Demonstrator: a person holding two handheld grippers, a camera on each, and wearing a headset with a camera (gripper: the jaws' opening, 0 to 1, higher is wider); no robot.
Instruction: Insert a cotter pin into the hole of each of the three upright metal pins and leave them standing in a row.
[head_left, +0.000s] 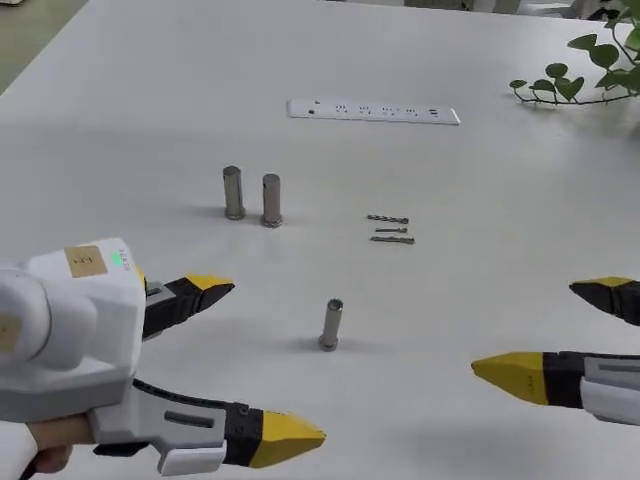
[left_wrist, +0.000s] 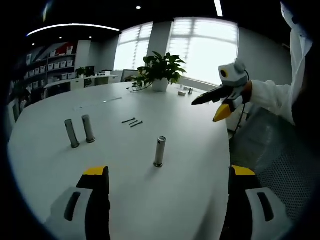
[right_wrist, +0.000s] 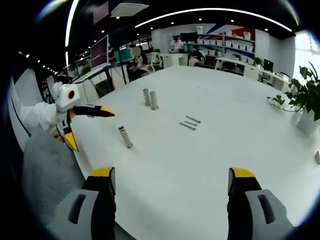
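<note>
My left gripper and right gripper gape wide, empty, one metal pin at the left's twelve o'clock

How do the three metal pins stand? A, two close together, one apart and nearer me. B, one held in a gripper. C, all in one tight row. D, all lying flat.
A: the left metal pin and its neighbour stand paired; the third pin stands alone, nearer.

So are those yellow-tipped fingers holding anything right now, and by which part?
Nothing is held. The left gripper and right gripper are both open and empty; the cotter pins lie loose on the table.
</note>
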